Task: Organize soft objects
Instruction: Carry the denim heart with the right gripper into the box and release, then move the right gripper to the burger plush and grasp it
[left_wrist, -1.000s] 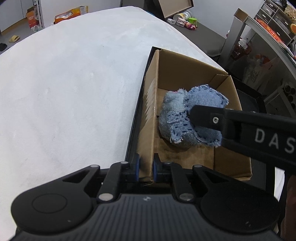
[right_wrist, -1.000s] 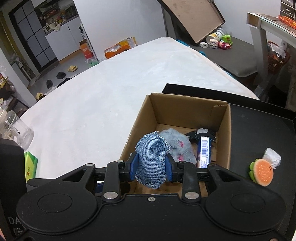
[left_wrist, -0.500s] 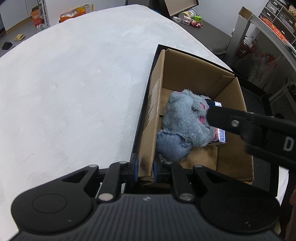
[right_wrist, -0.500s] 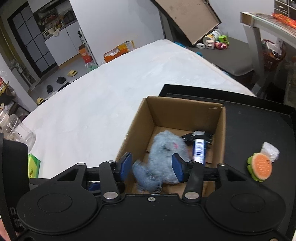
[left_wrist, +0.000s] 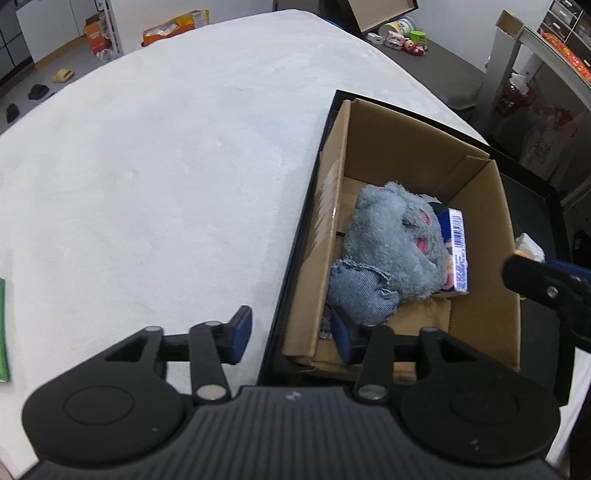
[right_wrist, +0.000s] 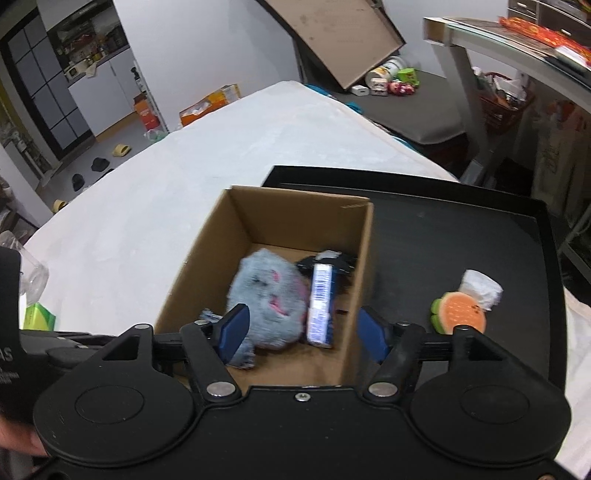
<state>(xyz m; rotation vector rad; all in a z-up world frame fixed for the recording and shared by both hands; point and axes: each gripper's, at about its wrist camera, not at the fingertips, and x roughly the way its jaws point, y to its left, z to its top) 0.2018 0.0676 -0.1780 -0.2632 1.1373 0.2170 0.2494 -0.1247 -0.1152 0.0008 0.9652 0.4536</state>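
Observation:
A grey plush toy (left_wrist: 395, 240) with denim patches lies in an open cardboard box (left_wrist: 476, 177) beside a blue-and-white carton (left_wrist: 458, 254); the toy (right_wrist: 269, 291), box (right_wrist: 295, 206) and carton (right_wrist: 320, 302) also show in the right wrist view. My left gripper (left_wrist: 291, 332) is open, its jaws straddling the box's near-left wall without touching it. My right gripper (right_wrist: 304, 330) is open and empty above the box's near edge. A burger-shaped soft toy (right_wrist: 460, 314) and a white wad (right_wrist: 480, 288) lie on the black tray (right_wrist: 443, 221) to the right of the box.
The box stands on the black tray on a white padded surface (left_wrist: 147, 166). A green packet (right_wrist: 38, 314) and a clear jar (right_wrist: 33, 273) sit at the left edge. A desk (right_wrist: 498, 40) and floor clutter lie beyond.
My right gripper opened, dropped the plush toy into the box and pulled back. My left gripper opened and let go of the box wall.

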